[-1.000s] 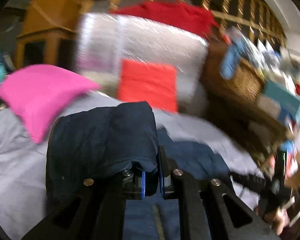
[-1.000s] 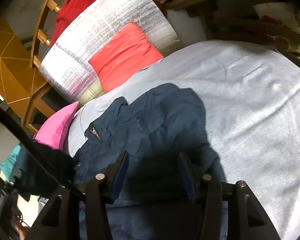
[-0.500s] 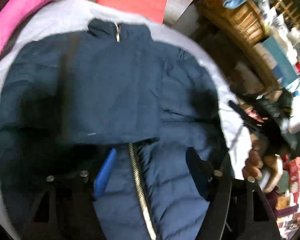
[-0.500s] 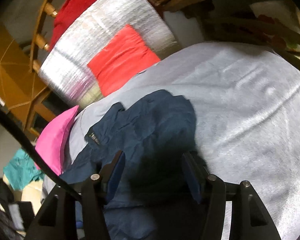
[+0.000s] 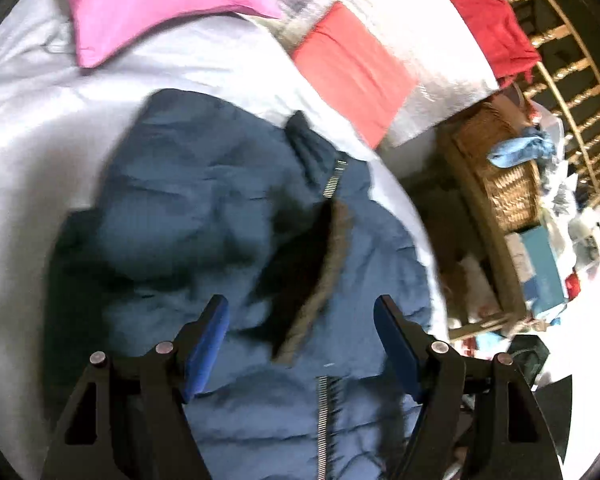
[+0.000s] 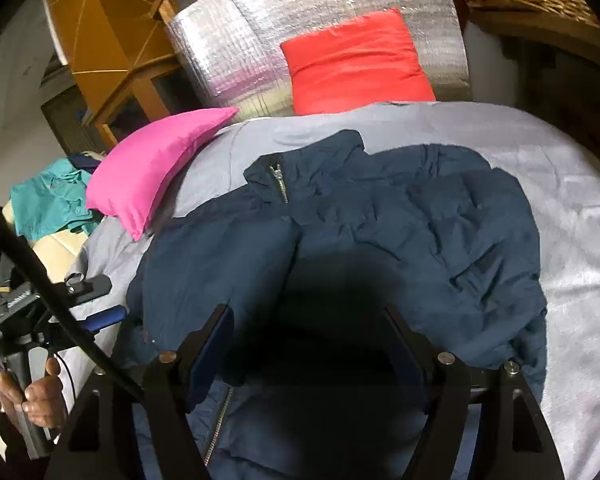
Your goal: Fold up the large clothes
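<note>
Left gripper (image 5: 300,340): jaws spread wide, nothing between them, hovering above the navy jacket (image 5: 228,216) and angled down toward it. Blue fingers (image 5: 206,340) flank the lower front of the garment. The view is tilted, with the collar at roughly 1 o'clock from the fingertips.

Right gripper (image 6: 310,344): jaws likewise released and holding nothing, poised over the jacket (image 6: 400,220) near its hem. A dark shadow lies on the fabric directly between the fingers.

Jacket: lies spread on the grey bedsheet (image 6: 572,208), collar toward 12 o'clock in the right wrist view. One sleeve is folded across the chest. Zipper (image 6: 279,178) visible at the collar, and again at the lower front.

Person's left hand (image 6: 40,396): seen at 8 o'clock in the right wrist view, fingers wrapped round the handle of the left tool, just beside the bed edge.

Surroundings: pink pillow (image 6: 156,160) at 10 o'clock of the jacket, red cushion (image 6: 356,64) at 12 o'clock, leaning on a silver foil panel (image 6: 260,28). Wicker basket (image 5: 504,176) stands beside the bed.
</note>
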